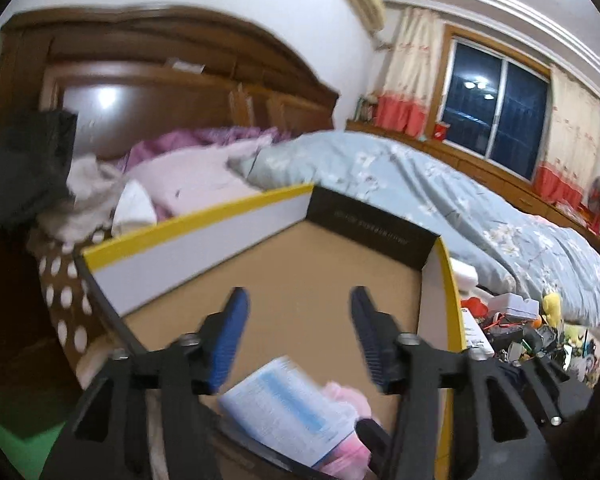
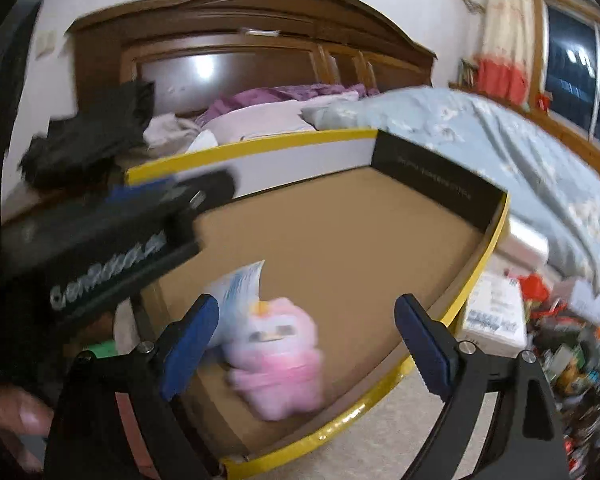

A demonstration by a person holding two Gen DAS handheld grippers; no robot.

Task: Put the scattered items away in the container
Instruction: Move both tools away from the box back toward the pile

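A large cardboard box with yellow rims and a brown floor lies open in front of both grippers; it also shows in the right wrist view. Inside lie a pink plush toy and a white-and-blue printed packet; the packet leans behind the plush. My left gripper is open and empty above the box floor. My right gripper is open and empty just above the plush. The left gripper's body crosses the right wrist view at left.
A pile of scattered small items lies right of the box, with a white carton beside it. A bed with a blue floral quilt lies behind. A polka-dot basket with clothes stands left of the box.
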